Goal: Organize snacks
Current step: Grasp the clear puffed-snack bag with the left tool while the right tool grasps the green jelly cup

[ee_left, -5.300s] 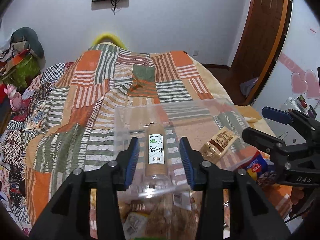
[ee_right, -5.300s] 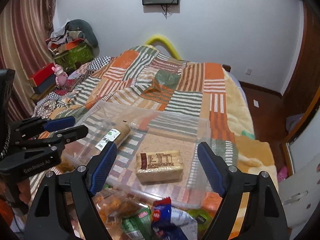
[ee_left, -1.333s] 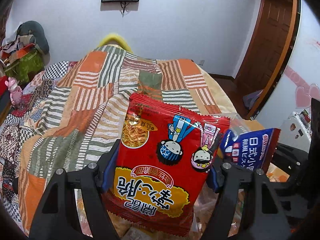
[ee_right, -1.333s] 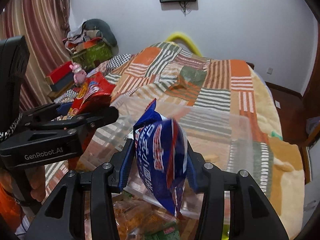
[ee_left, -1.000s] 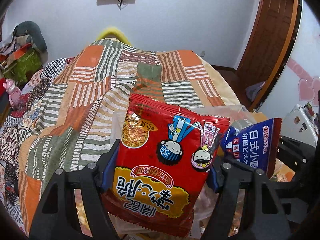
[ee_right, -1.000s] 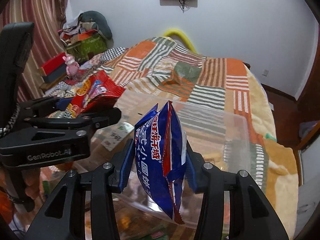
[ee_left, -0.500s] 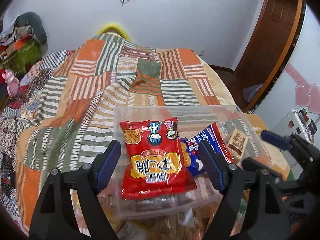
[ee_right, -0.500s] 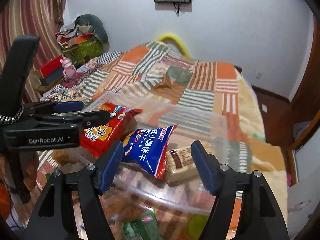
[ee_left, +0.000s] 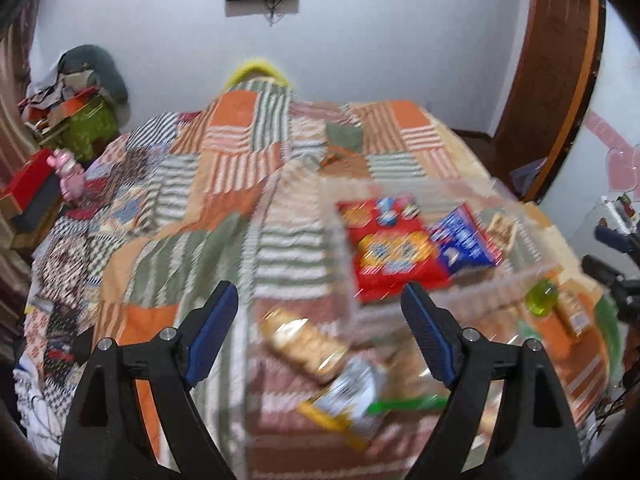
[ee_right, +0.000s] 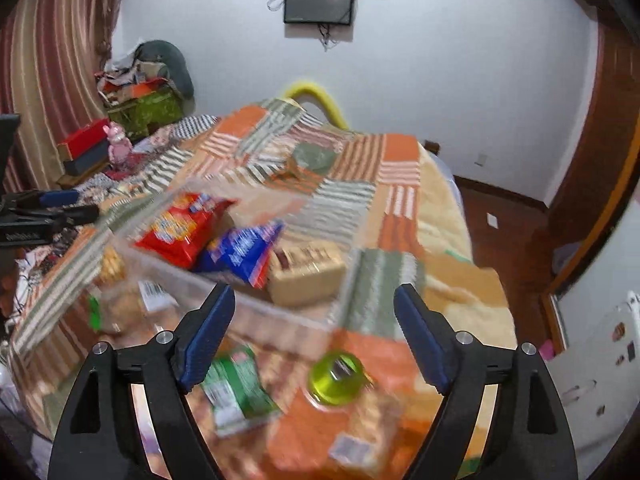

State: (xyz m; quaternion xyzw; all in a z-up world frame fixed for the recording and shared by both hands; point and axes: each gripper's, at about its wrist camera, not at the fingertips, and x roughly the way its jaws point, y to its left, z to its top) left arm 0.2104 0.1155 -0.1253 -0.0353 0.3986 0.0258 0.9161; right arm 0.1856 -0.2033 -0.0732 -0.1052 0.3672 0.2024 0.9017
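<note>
Both tongs gaping, empty; tan cracker pack (ee_left: 306, 344) lies diagonal just ahead of left tongs (ee_left: 320, 336), nearer than right tongs (ee_right: 312, 334).

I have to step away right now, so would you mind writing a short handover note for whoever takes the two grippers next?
Left gripper: open, holding nothing, above the loose snacks.
Right gripper: open, holding nothing.
Clear bin on the bed holds the red snack bag, blue snack bag and tan wrapped block.
Left to do: loose items in front of the bin, including the green packet, lime-green round item and tan biscuit pack.
Both views are motion-blurred.
</note>
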